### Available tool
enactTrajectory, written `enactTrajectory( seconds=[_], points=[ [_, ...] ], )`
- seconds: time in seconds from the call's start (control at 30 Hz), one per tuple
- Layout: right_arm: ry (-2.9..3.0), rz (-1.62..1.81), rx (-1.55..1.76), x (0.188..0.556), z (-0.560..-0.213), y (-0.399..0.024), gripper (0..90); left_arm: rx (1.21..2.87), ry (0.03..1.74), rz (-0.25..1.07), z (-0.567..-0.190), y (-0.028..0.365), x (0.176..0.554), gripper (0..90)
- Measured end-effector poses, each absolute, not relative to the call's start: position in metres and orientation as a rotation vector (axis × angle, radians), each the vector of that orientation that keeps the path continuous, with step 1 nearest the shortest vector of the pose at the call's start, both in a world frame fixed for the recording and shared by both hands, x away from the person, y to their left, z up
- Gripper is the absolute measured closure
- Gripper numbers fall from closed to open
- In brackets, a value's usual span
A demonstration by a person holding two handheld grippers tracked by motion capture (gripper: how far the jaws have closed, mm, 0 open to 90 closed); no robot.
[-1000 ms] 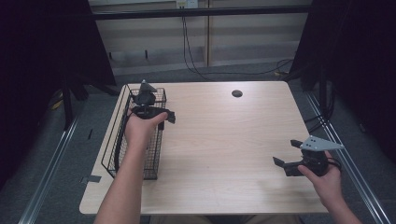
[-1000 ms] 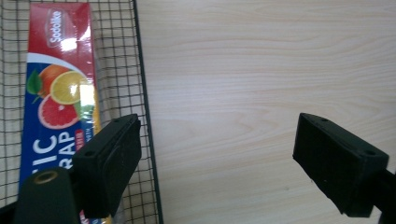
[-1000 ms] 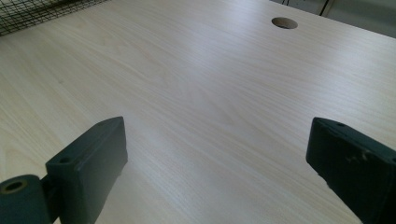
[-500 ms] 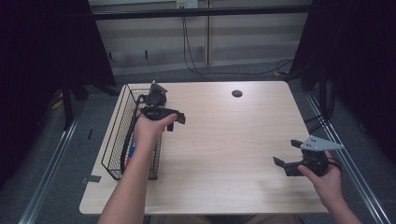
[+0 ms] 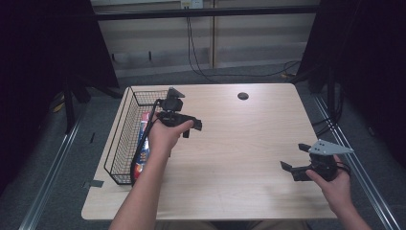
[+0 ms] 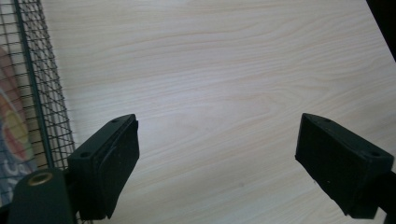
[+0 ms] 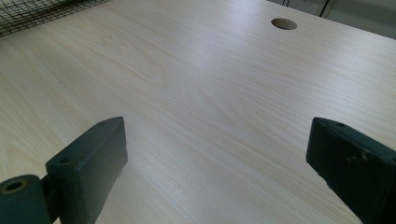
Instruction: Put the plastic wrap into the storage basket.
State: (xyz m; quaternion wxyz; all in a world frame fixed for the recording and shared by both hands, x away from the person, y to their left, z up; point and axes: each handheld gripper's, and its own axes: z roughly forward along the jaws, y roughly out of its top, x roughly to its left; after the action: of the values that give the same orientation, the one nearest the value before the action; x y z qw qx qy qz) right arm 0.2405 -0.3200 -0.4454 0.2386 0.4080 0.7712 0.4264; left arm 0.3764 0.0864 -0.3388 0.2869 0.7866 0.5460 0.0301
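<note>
Since the earlier frames the left gripper (image 5: pixel 184 125) is being carried rightward, out from above the basket (image 5: pixel 125 125) and over bare wood just past its right rim, while the right gripper (image 5: pixel 296 162) is being kept where it was at the lower right of the high view. Both sets of fingers are being held spread wide with nothing between them; in the left gripper view the fingers (image 6: pixel 108 164) are framing only wood grain, and the same is being shown between the fingers (image 7: pixel 88 163) in the right gripper view.

A packet (image 5: pixel 143 143) with red and blue print is lying in the basket, at the left of the high view, its long axis running along the basket's length, from the lower edge of the frame toward the top. It is now lying to the left of the left gripper, behind the wire wall, and is being glimpsed as a blurred patch through the mesh at the left edge of the left gripper view. The left hand is judged much the nearer; the right is well apart, across the desk (image 5: pixel 239 143).

The desk is pale wood, flat and bare, with a round cable hole (image 5: pixel 243 96) near the top of the frame. Dark curtains are hanging on both sides, and cables are trailing down a panelled wall behind.
</note>
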Motion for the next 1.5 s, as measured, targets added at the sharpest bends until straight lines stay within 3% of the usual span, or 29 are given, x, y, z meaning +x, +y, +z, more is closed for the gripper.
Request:
enactTrajectory(
  seconds=[1.23,1.5],
  points=[
    [2.115,1.170,1.112,0.239,-0.445,-0.320,4.7,2.076,1.338,0.039,-0.379,0.051,0.354,14.2],
    [2.127,1.168,1.100,0.239,-0.447,-0.319,4.7,2.079,1.291,0.098,-0.391,0.045,0.347,12.1]
  ],
)
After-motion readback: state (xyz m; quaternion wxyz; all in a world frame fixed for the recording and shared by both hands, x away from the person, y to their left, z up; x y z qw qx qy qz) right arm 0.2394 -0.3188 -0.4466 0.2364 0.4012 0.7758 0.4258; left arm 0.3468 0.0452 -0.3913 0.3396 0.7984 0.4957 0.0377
